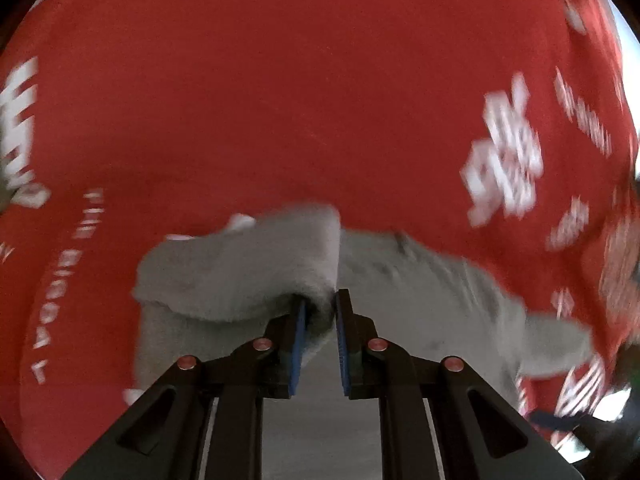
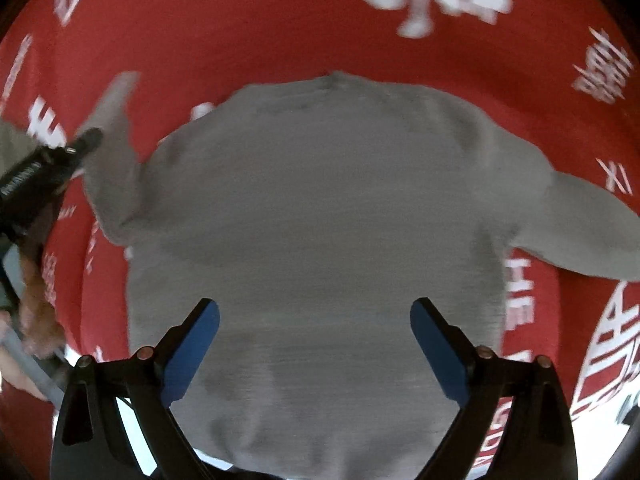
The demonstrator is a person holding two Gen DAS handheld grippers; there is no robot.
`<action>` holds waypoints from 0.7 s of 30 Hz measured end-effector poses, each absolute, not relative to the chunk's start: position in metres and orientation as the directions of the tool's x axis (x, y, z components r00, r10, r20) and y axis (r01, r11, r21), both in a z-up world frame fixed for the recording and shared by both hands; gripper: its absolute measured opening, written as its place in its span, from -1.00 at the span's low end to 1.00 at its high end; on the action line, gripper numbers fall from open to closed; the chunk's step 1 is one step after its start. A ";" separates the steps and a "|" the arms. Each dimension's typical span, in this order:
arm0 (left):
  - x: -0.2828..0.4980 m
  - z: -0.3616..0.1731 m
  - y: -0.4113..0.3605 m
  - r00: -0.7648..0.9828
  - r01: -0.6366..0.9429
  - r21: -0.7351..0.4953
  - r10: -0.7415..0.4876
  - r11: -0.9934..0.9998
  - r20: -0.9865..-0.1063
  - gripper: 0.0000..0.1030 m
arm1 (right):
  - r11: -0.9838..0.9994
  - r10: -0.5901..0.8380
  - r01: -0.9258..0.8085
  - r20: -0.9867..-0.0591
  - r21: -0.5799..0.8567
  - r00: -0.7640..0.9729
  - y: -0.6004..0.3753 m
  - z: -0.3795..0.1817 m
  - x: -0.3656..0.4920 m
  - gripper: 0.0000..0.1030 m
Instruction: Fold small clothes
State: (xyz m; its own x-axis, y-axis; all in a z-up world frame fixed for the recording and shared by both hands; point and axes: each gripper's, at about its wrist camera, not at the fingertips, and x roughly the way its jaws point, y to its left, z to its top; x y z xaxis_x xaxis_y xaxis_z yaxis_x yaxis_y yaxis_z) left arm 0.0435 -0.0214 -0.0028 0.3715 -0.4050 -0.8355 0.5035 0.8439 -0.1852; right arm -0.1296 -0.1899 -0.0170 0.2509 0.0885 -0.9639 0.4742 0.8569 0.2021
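Observation:
A small grey long-sleeved top [image 2: 316, 208] lies spread on a red cloth [image 2: 248, 32] with white lettering, neck at the far side. My left gripper [image 1: 320, 312] is shut on the cuff end of its left sleeve [image 1: 240, 268], the blue pads [image 1: 298, 340] pinching the bunched grey fabric above the cloth. The right wrist view shows that same gripper [image 2: 86, 142] at the left, holding the sleeve [image 2: 112, 148] lifted. My right gripper [image 2: 316, 340] stands open over the lower body of the top, nothing between its blue pads [image 2: 192, 352]. The right sleeve [image 2: 584, 224] lies stretched out.
The red cloth [image 1: 280, 80] with white print covers the whole surface around the top. A hand [image 2: 36, 304] on the left gripper's handle shows at the left edge. A white strip [image 2: 628, 408] shows past the cloth's near right edge.

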 end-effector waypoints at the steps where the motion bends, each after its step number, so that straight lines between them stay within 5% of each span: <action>1: 0.033 -0.012 -0.036 0.362 0.525 -0.156 -0.385 0.837 -0.849 -0.70 | 0.843 0.081 0.500 -0.966 0.198 0.246 -0.206 -0.023 -0.139 0.89; 3: 0.020 -0.041 -0.064 0.317 0.562 -0.092 -0.317 0.822 -0.894 -0.62 | 0.827 0.078 0.528 -0.970 0.192 0.231 -0.222 -0.033 -0.149 0.89; 6: 0.011 -0.059 -0.072 0.282 0.570 -0.073 -0.279 0.818 -0.918 -0.14 | 0.811 0.086 0.554 -0.975 0.187 0.204 -0.242 -0.049 -0.162 0.89; 8: 0.005 -0.050 -0.067 0.293 0.574 -0.063 -0.276 0.816 -0.915 -0.12 | 0.814 0.085 0.553 -0.978 0.179 0.192 -0.247 -0.056 -0.165 0.89; 10: 0.000 -0.034 -0.051 0.304 0.559 -0.066 -0.279 0.826 -0.911 0.45 | 0.823 0.082 0.539 -0.977 0.177 0.196 -0.249 -0.054 -0.159 0.89; 11: 0.000 -0.021 -0.035 0.329 0.535 -0.068 -0.282 0.842 -0.901 0.58 | 0.835 0.073 0.523 -0.977 0.171 0.203 -0.248 -0.051 -0.153 0.89; 15: 0.013 0.001 0.032 0.405 0.393 -0.016 -0.189 0.919 -0.894 0.63 | 0.902 0.057 0.394 -0.955 0.174 0.292 -0.227 -0.025 -0.104 0.89; 21: 0.067 -0.043 0.123 0.313 0.072 0.015 -0.009 0.997 -0.950 0.63 | 0.985 0.136 0.048 -0.911 0.167 0.391 -0.127 -0.019 0.016 0.89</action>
